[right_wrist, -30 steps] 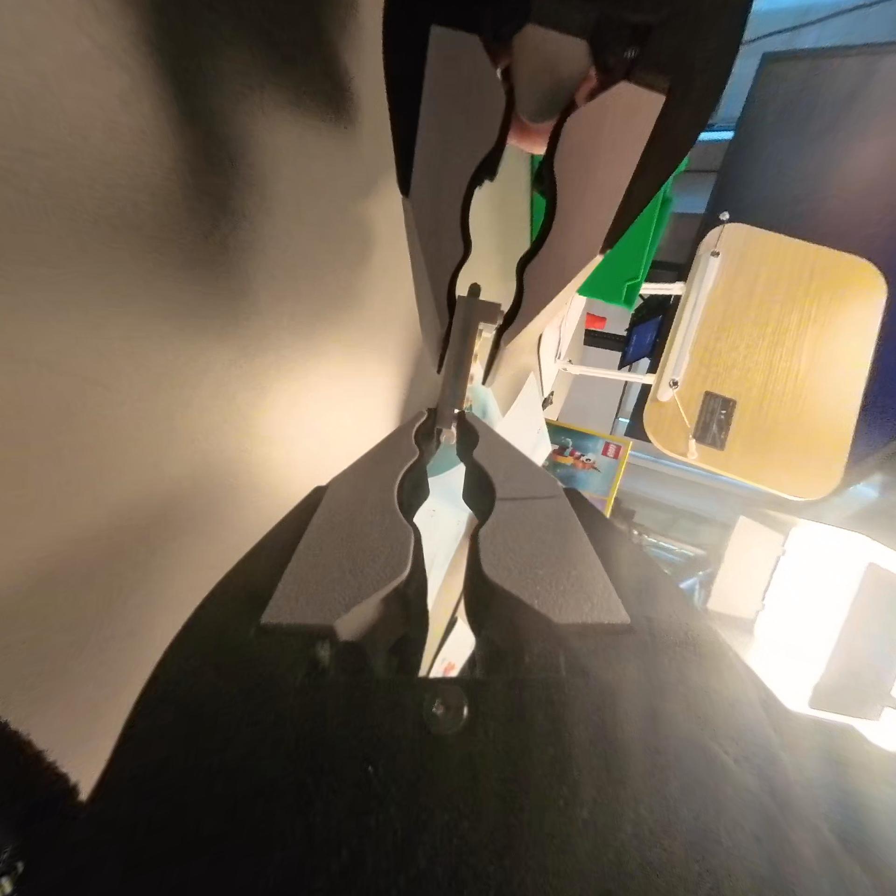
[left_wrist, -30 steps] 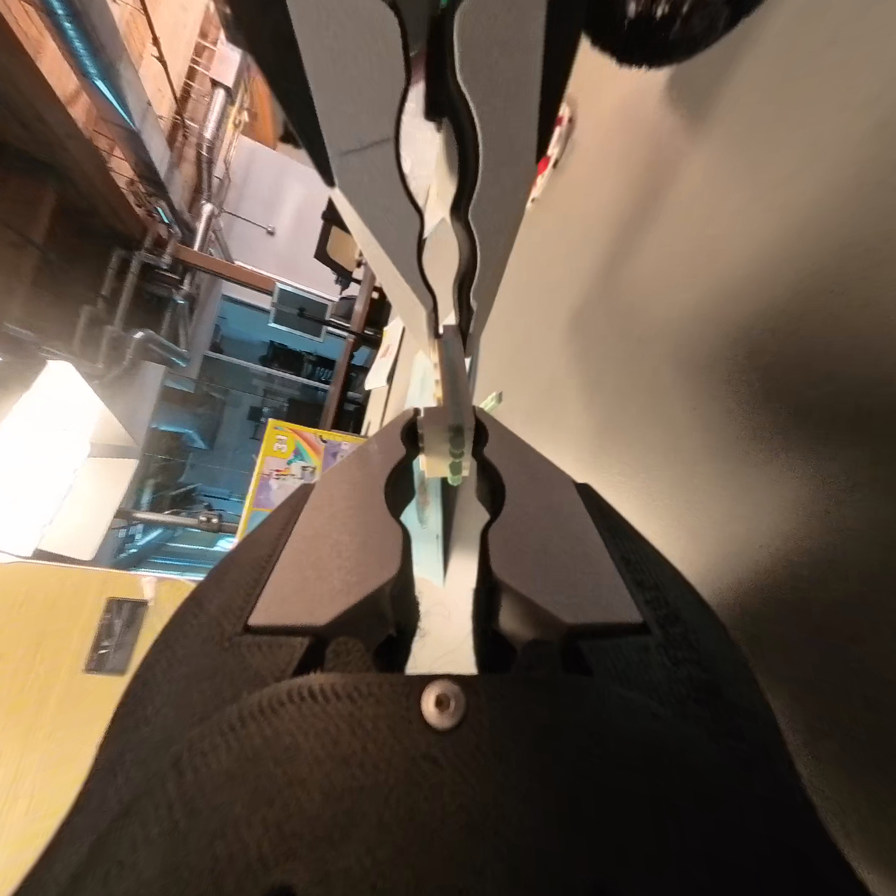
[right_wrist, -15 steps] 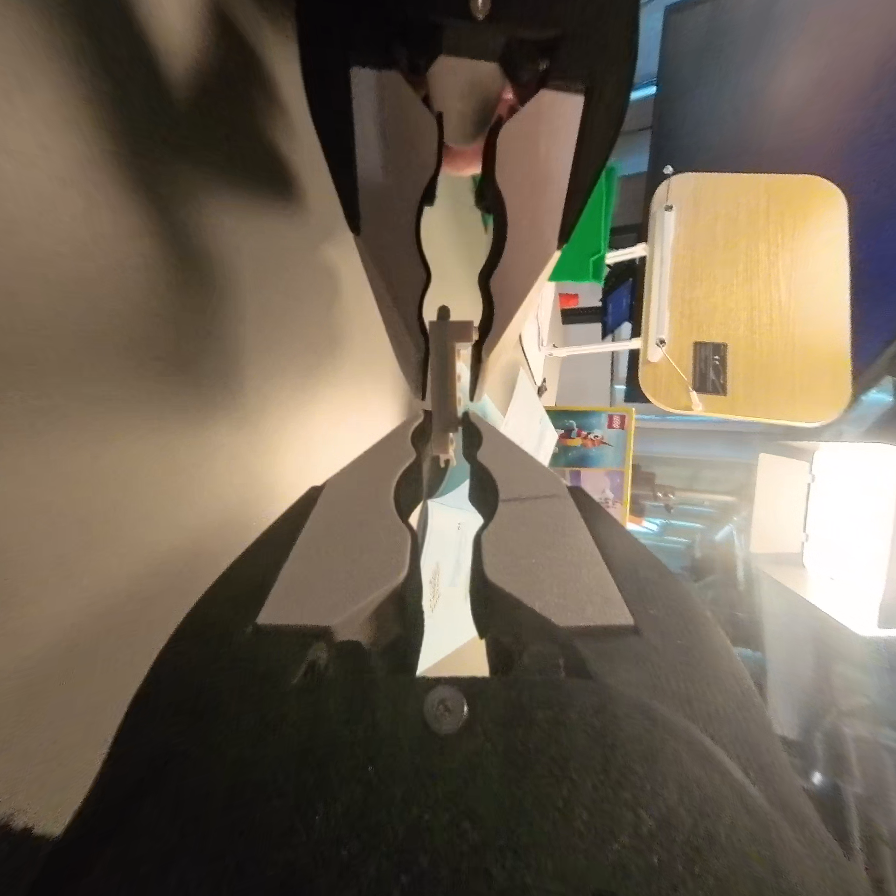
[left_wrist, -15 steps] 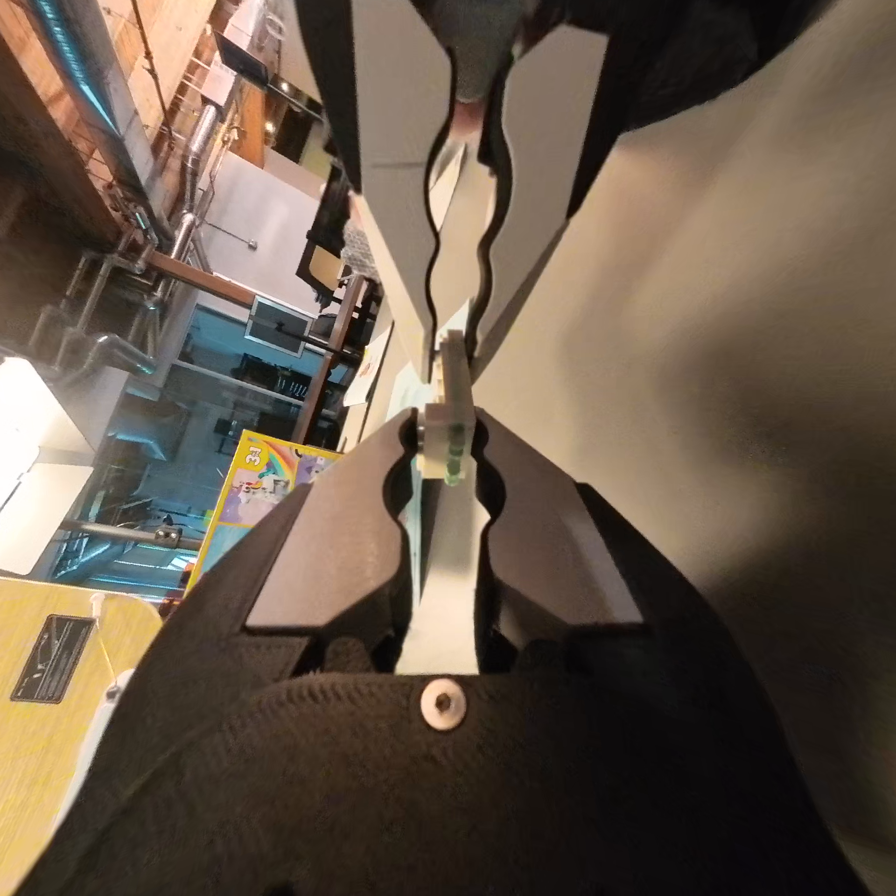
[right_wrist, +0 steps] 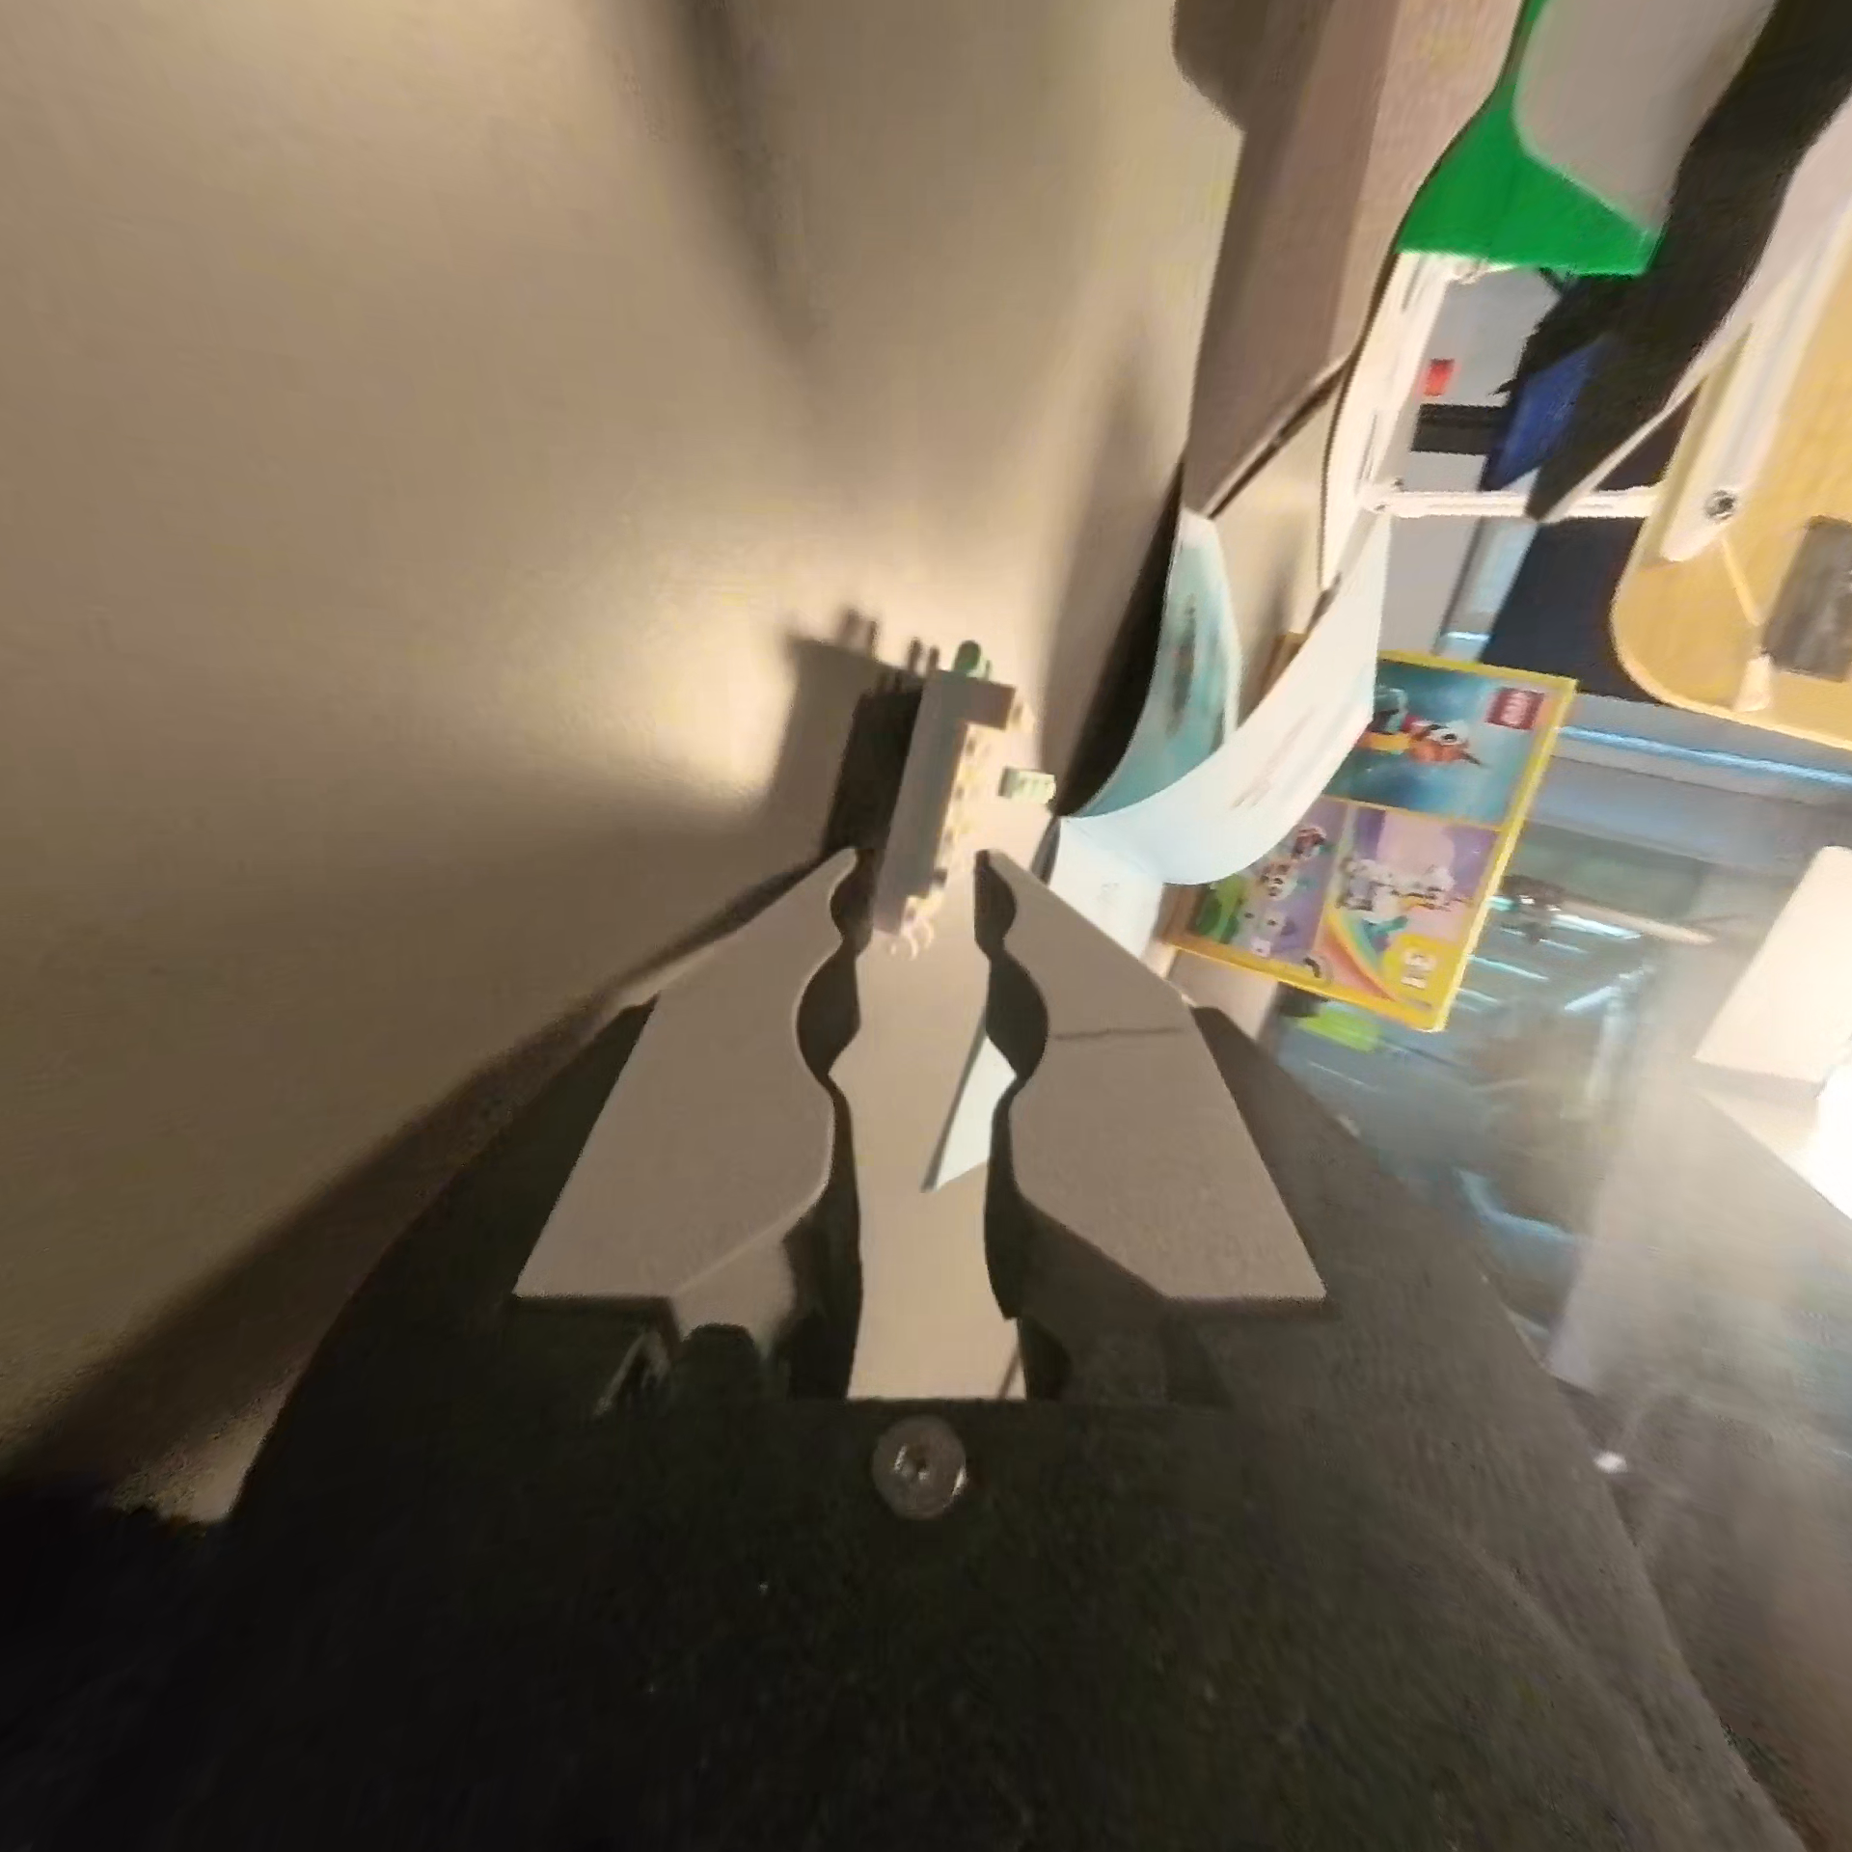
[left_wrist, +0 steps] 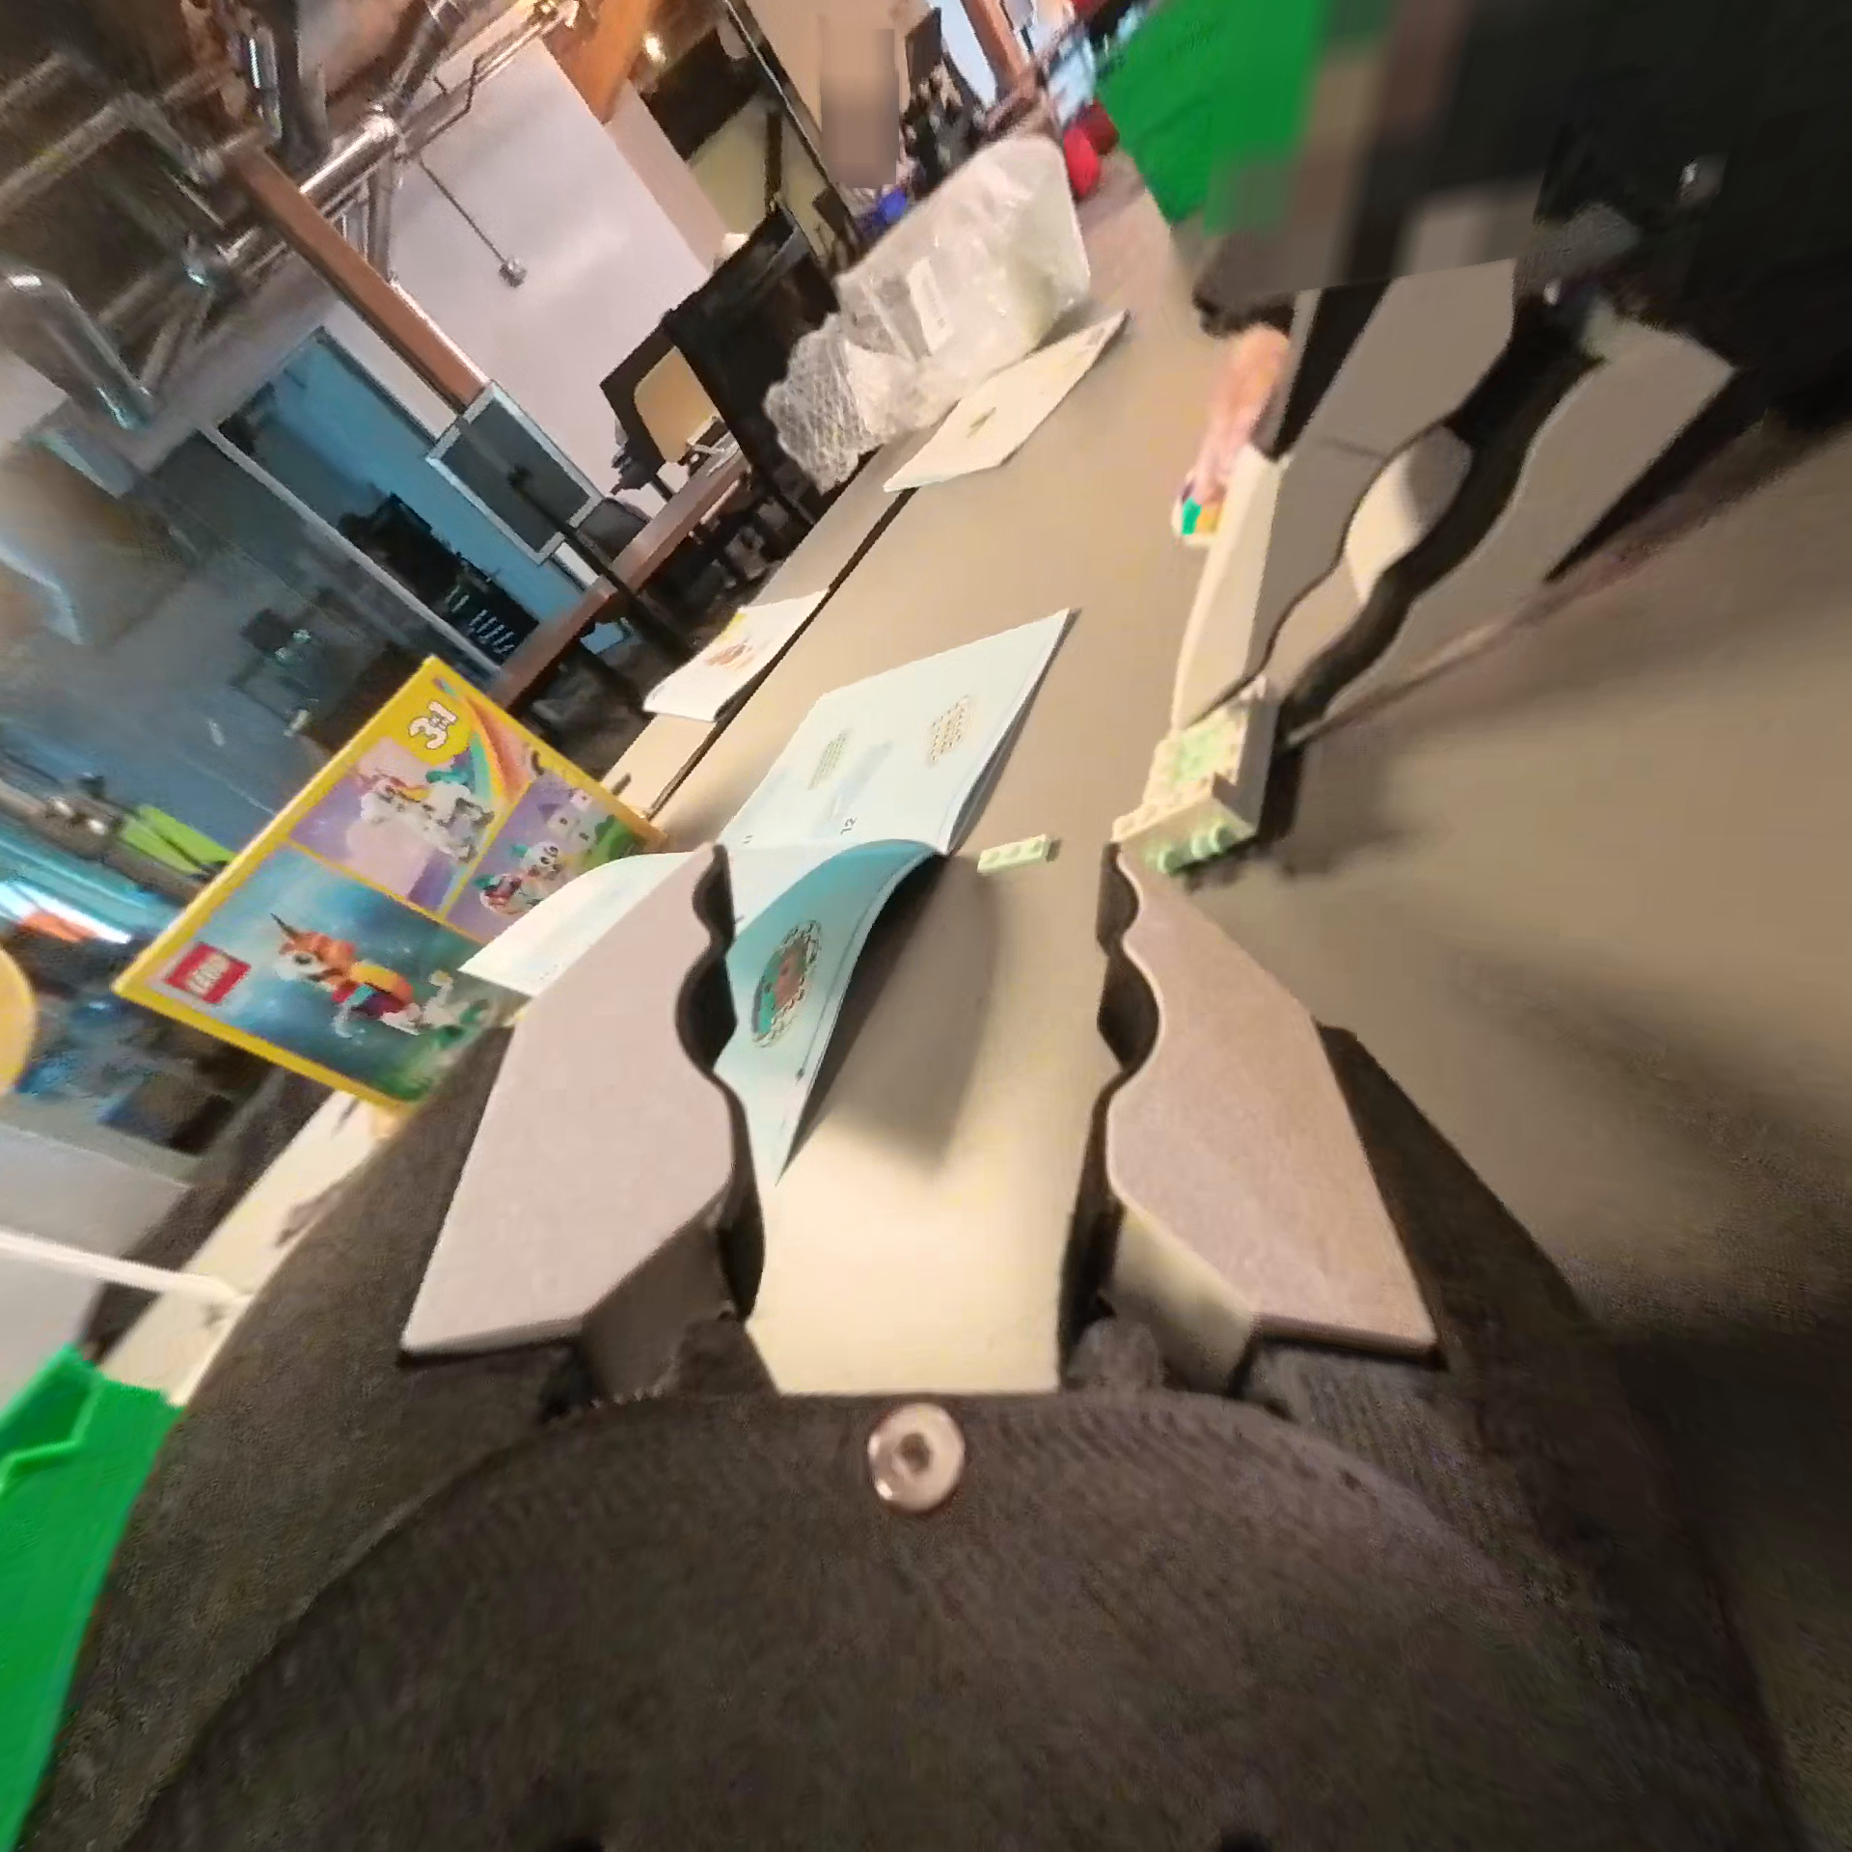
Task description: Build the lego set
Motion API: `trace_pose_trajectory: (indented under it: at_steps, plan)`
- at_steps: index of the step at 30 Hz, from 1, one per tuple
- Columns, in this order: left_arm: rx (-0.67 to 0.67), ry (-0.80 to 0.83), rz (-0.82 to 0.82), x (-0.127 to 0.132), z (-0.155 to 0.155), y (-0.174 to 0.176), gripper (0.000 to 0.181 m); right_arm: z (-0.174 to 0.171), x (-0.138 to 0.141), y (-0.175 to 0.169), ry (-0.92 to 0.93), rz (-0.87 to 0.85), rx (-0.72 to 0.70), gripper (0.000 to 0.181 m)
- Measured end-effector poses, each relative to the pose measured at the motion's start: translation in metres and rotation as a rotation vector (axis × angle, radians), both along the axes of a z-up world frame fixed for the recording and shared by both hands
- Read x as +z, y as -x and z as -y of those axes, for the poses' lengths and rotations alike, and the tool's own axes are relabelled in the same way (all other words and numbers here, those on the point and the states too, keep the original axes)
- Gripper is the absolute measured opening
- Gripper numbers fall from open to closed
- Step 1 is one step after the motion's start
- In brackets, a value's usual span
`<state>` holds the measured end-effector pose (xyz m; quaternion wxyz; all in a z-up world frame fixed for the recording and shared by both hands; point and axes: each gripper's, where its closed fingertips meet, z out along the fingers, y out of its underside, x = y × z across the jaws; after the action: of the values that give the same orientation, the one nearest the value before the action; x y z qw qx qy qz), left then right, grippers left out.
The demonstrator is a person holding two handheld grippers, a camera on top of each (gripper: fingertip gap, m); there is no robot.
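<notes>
A small lego assembly (left_wrist: 1198, 802), a grey plate with pale green and white bricks on it, rests on edge on the tan table (left_wrist: 1503, 1002). My right gripper (right_wrist: 917, 872) still pinches the near end of the assembly (right_wrist: 927, 792). It shows in the left wrist view (left_wrist: 1253, 707) at the upper right. My left gripper (left_wrist: 907, 872) is wide open and empty, pulled back from the assembly. A loose pale green plate (left_wrist: 1017, 852) lies just beyond its fingertips, also seen in the right wrist view (right_wrist: 1024, 787).
An open instruction booklet (left_wrist: 902, 742) lies ahead of the left gripper, with the yellow lego box (left_wrist: 381, 882) standing at the table's left edge. Farther back are paper sheets (left_wrist: 1002, 421), a bubble-wrap bag (left_wrist: 952, 291) and a few coloured bricks (left_wrist: 1198, 516). My right tips are roughly 6 cm from the loose pale green plate (left_wrist: 1017, 852). The right camera catches it too, in the right wrist view (right_wrist: 1028, 789).
My left gripper has let go of the assembly, opened wide and drawn back. The assembly has come down onto the table with the right gripper still on it.
</notes>
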<state>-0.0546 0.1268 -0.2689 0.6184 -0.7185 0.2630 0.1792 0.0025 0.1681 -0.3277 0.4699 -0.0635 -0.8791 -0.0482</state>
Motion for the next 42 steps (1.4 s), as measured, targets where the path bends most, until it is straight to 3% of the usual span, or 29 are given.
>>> trace_pose_trajectory:
  at_steps: [5,8,10,14,16,18,20,24,31,33,37,42]
  plan:
    - [-0.009,-0.076,0.259,0.019,0.003,0.017,0.081,0.013,0.008,-0.013,0.243,0.125,-0.04,0.047]
    - [0.038,-0.155,0.372,0.032,0.007,0.038,0.084,0.008,0.02,-0.023,0.476,0.198,-0.118,0.052]
    - [0.07,-0.212,0.425,0.041,0.011,0.05,0.086,-0.011,0.046,-0.013,0.694,0.073,-0.227,0.054]
    - [0.103,-0.27,0.456,0.048,0.015,0.062,0.087,-0.08,0.099,0.005,1.092,-0.412,-0.412,0.058]
    - [0.12,-0.282,0.44,0.049,0.015,0.065,0.087,-0.111,0.113,0.005,1.182,-0.68,-0.456,0.053]
    - [0.147,-0.318,0.406,0.054,0.021,0.067,0.08,-0.142,0.122,-0.006,1.144,-0.954,-0.539,0.036]
    - [0.19,-0.426,0.33,0.067,0.034,0.072,0.063,-0.158,0.127,-0.012,1.127,-1.113,-0.578,0.018]
    - [0.237,-0.452,0.319,0.069,0.04,0.079,0.06,-0.172,0.118,-0.009,1.145,-1.179,-0.661,0.018]
    - [0.238,-0.404,0.304,0.062,0.032,0.077,0.058,-0.168,0.128,-0.019,1.007,-1.251,-0.602,0.017]
    - [0.167,-0.319,0.317,0.05,0.022,0.06,0.049,-0.171,0.127,-0.02,1.009,-1.264,-0.616,0.015]
    - [-0.026,-0.071,0.346,0.026,-0.008,-0.002,0.052,-0.174,0.126,-0.018,0.98,-1.258,-0.62,0.012]
    - [-0.083,0.151,0.265,0.024,-0.066,-0.044,0.059,-0.168,0.133,-0.012,0.915,-1.244,-0.542,0.01]
